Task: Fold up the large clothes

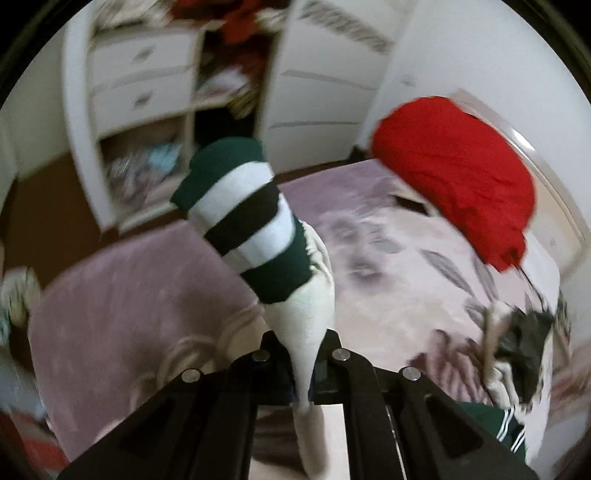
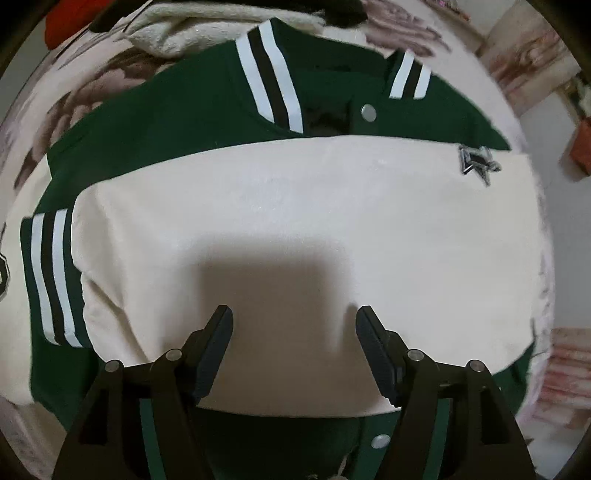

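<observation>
A green and cream varsity jacket point(image 2: 207, 110) lies flat on the bed, one cream sleeve point(image 2: 295, 206) folded across its body. My right gripper point(image 2: 293, 314) is open, its fingers hovering just above that sleeve. My left gripper point(image 1: 301, 341) is shut on the other cream sleeve point(image 1: 306, 314) and holds it up in the air. That sleeve's green, white and black striped cuff point(image 1: 251, 221) stands up in front of the camera. A corner of the jacket point(image 1: 498, 424) shows at the lower right of the left wrist view.
The bed has a pink floral cover point(image 1: 388, 258). A red garment point(image 1: 454, 173) lies at its far side, a dark item point(image 1: 521, 343) at the right. A cream towel point(image 2: 192, 33) lies beyond the jacket collar. A white wardrobe point(image 1: 140, 81) stands open behind.
</observation>
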